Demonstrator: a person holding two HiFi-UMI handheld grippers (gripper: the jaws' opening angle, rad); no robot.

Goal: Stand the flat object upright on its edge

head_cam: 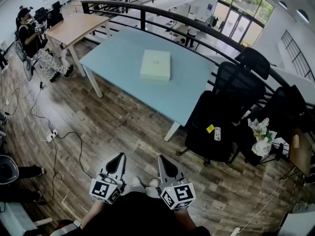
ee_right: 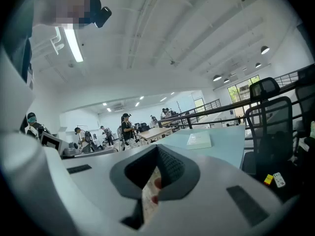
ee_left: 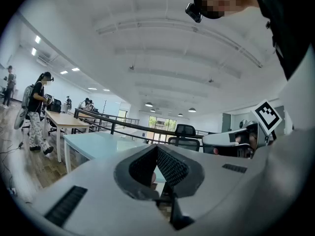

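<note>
The flat object is a pale square box [head_cam: 156,65] lying flat near the middle of a light blue table [head_cam: 113,58]. The right gripper view shows the box [ee_right: 199,140] small and far off on that table [ee_right: 224,144]. Both grippers hang low near my body, well short of the table, over the wooden floor. My left gripper [head_cam: 117,160] is shut with its tips together [ee_left: 157,149] and nothing held. My right gripper [head_cam: 164,162] is likewise shut and empty [ee_right: 158,149]. The left gripper view shows only the near edge of the table [ee_left: 91,144].
Black office chairs [head_cam: 236,90] crowd the table's right end. A curved black railing [head_cam: 147,10] runs behind it. A wooden table [head_cam: 78,26] and a seated person [head_cam: 32,41] are at the far left. Cables [head_cam: 47,127] trail across the floor on the left.
</note>
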